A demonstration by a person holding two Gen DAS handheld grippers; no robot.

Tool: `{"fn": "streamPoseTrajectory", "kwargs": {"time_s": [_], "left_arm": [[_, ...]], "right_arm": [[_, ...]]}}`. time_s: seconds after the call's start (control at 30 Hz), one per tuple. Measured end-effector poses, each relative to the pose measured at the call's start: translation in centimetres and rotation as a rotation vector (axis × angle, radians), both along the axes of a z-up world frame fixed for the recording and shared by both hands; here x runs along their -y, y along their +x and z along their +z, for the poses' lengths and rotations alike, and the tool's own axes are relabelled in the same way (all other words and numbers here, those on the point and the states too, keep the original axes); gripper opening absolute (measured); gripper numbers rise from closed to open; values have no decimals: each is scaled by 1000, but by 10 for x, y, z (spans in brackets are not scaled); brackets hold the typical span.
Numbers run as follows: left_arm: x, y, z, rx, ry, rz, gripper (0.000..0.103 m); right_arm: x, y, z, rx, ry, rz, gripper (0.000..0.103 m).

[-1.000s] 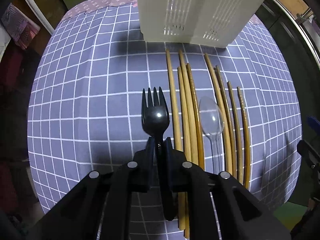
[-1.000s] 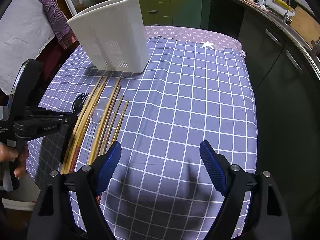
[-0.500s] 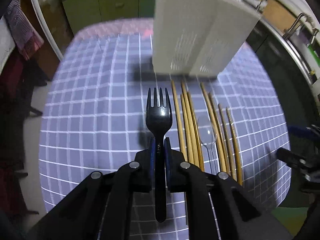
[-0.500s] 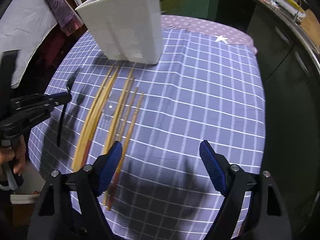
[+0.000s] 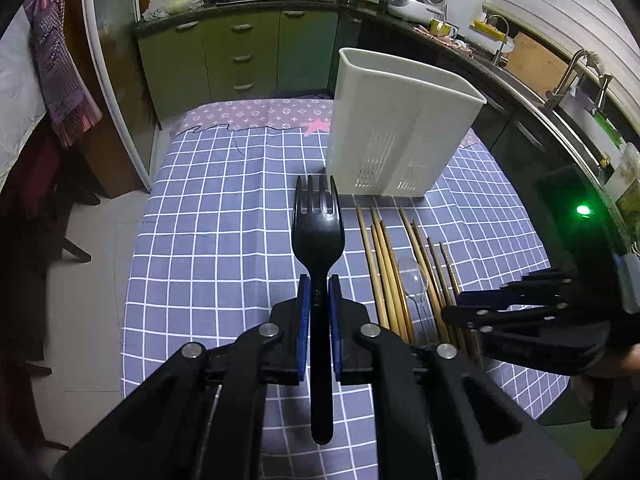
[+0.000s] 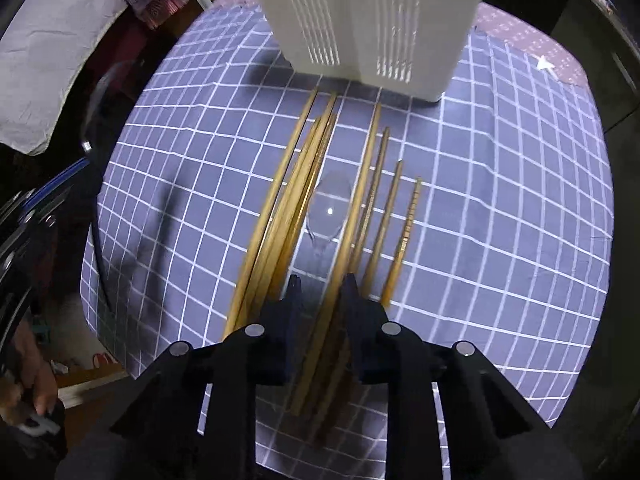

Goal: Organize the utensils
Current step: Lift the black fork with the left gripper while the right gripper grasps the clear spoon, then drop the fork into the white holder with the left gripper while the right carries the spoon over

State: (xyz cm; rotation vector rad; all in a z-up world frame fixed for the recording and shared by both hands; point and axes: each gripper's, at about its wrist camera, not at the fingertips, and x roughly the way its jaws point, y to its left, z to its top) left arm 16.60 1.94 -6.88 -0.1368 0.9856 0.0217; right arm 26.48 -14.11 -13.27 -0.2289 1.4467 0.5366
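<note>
My left gripper (image 5: 318, 280) is shut on the handle of a black plastic fork (image 5: 316, 232), held above the checked cloth with the tines pointing at the white slotted utensil holder (image 5: 400, 132). Several wooden chopsticks (image 5: 384, 264) and a clear plastic spoon (image 5: 414, 278) lie in a row in front of the holder. My right gripper (image 6: 322, 280) points almost straight down over the near ends of the chopsticks (image 6: 296, 184). Its jaws are closing, with a few chopsticks and the clear spoon's (image 6: 330, 210) handle between them and a gap still showing on the left side.
The holder (image 6: 360, 20) stands upright at the far side of the blue checked tablecloth (image 5: 224, 216). Green kitchen cabinets (image 5: 240, 56) and a dark counter run behind and to the right. A person's hand (image 6: 36, 392) shows at the lower left of the right wrist view.
My left gripper has lifted the fork off the cloth and tilted up toward the holder. My right gripper has moved left over the chopsticks and its jaws have narrowed a lot.
</note>
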Motion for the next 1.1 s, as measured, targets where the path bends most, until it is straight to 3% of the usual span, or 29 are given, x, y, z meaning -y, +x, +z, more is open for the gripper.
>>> {"fn": "streamPoseTrajectory", "kwargs": {"time_s": [0.6,0.83,0.97,1.1], "left_arm": [[0,-1,-4,6,-1,-38,9],[1,-4,-2,24,2,-40,9],[0,-5,3,38,-5,-36,9],[-1,-7,10,60,-13,-35,9]], "right_arm": [[-18,21,-30,-53,-76,-34,17],[-29,16,-32,10,-135,-26,11],[-30,12,-32,19,-96,-34,10],[-13,7,-10,54,10,-49,10]]}}
